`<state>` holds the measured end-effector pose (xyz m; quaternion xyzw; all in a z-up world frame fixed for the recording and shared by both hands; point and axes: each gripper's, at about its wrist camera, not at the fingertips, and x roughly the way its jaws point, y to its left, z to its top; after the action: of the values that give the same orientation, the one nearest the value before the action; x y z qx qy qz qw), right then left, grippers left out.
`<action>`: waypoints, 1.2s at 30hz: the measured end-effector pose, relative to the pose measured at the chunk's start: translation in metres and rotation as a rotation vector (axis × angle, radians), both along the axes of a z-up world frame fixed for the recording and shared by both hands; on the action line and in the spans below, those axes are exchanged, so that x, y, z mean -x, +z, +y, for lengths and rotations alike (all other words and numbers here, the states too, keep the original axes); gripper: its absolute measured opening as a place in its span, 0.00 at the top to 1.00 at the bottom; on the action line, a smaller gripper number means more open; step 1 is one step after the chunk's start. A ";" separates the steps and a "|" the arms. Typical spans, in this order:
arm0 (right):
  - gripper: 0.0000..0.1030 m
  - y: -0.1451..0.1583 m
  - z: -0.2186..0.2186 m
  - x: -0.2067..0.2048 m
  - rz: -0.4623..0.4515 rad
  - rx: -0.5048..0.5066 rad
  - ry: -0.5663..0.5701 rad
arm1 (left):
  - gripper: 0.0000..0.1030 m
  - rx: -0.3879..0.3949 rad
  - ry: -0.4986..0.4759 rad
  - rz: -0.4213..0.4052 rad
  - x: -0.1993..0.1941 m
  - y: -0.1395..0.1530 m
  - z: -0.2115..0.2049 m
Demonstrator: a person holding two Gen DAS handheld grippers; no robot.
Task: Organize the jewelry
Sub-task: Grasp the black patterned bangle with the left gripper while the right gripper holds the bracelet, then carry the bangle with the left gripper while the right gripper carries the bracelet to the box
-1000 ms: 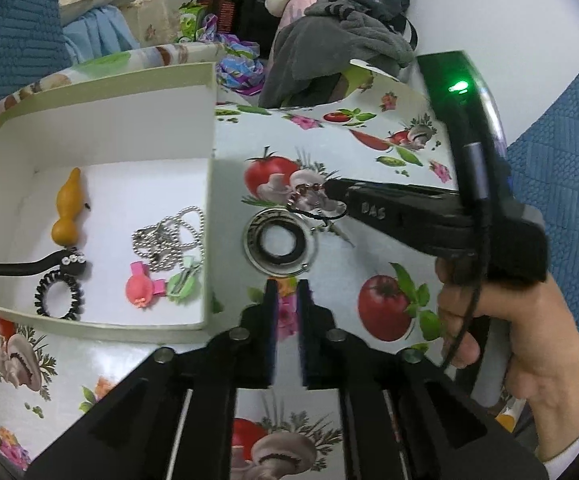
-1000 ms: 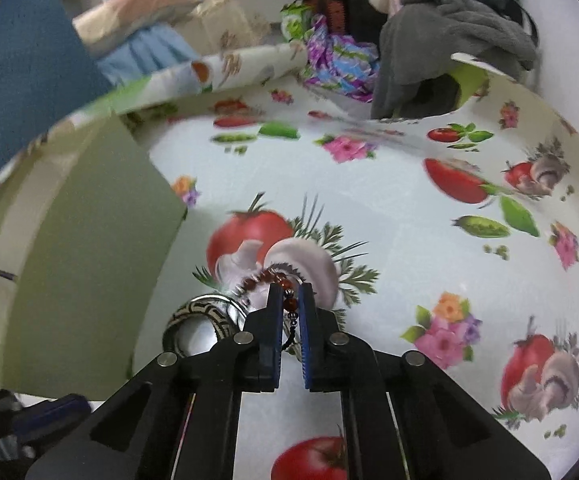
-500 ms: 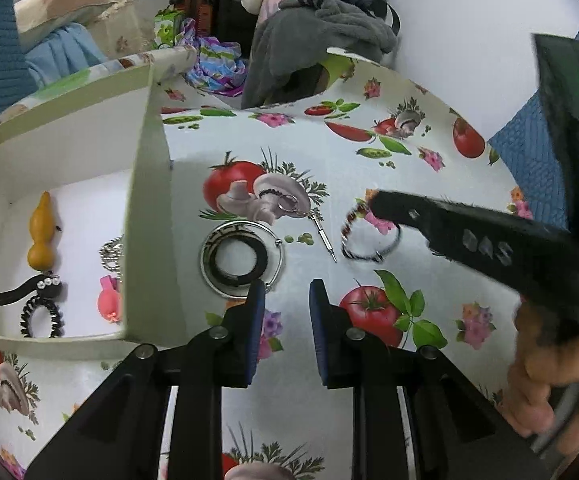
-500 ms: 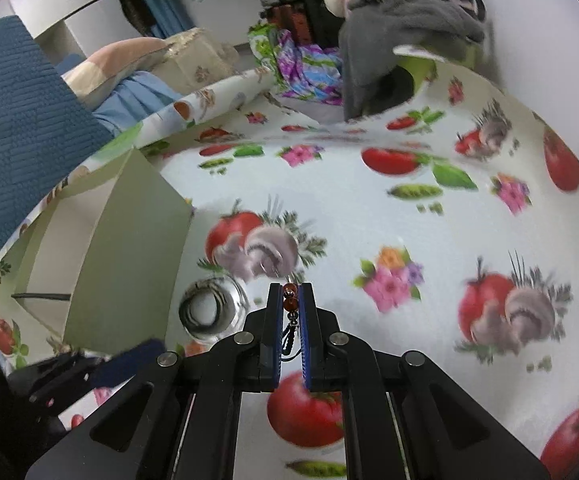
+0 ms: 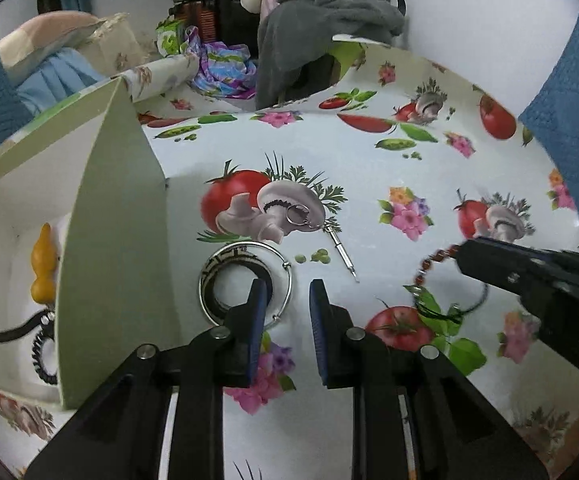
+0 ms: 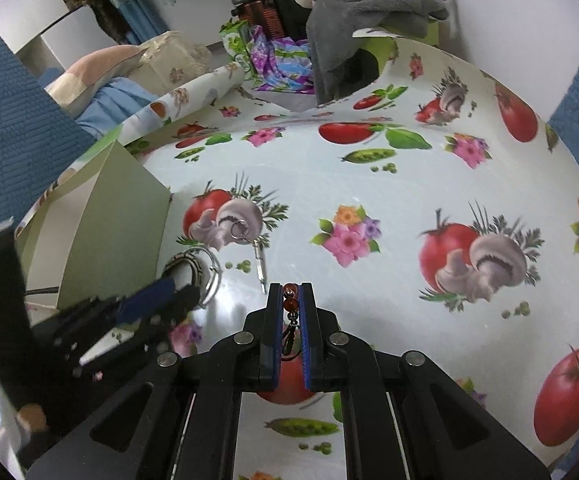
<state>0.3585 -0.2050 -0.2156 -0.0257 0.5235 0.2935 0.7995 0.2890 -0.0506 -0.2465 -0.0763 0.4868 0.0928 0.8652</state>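
1. Left gripper [image 5: 283, 312]: jaws parted a little, nothing between the pads. It points steeply down at the tablecloth [image 5: 369, 168], just right of the open box [image 5: 117, 220].
2. Right gripper [image 6: 290, 300]: jaws pressed together on a red-beaded bracelet [image 6: 289, 298]. In the left wrist view the bracelet [image 5: 435, 280] hangs as a loose loop from the fingertips, clear of the cloth, over the printed tomato.
3. Bangles [image 5: 245, 284]: a dark patterned ring nested in a thin silver hoop, lying flat on the cloth. They sit directly ahead of the left gripper, its left finger overlapping the hoop's near right edge in the picture. Contact cannot be confirmed.
4. Keyring with a small metal pin [image 5: 321, 232]: lies just beyond the bangles, pin pointing down and right toward the viewer.
5. Box contents visible: orange gourd charm [image 5: 43, 268], black coil hair tie [image 5: 43, 352]. The box lies left of both grippers, its green wall between the bangles and the interior.
6. Key relation: the bangles are near the left gripper and well apart from the right; the box is on the left gripper's side. Judgement: the left hand is better placed for the bangles, needing a small shift left to straddle the rim. The right must carry its bracelet leftward across, over the wall.
7. Risk, judged: the hanging loop may snag the wall edge.
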 end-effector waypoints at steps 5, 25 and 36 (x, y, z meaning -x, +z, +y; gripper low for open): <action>0.94 0.000 -0.009 0.003 0.011 -0.012 -0.014 | 0.77 -0.045 0.026 0.044 -0.010 -0.011 0.000; 0.94 -0.006 -0.013 0.009 0.031 0.013 -0.029 | 0.90 0.078 0.002 0.035 -0.004 -0.010 0.005; 0.94 0.045 -0.008 0.022 -0.044 0.013 -0.058 | 0.90 0.212 -0.063 -0.047 0.020 0.060 0.014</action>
<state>0.3361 -0.2134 -0.1710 -0.0222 0.5083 0.2661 0.8187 0.2690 -0.0365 -0.1862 -0.1542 0.4758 0.0114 0.8658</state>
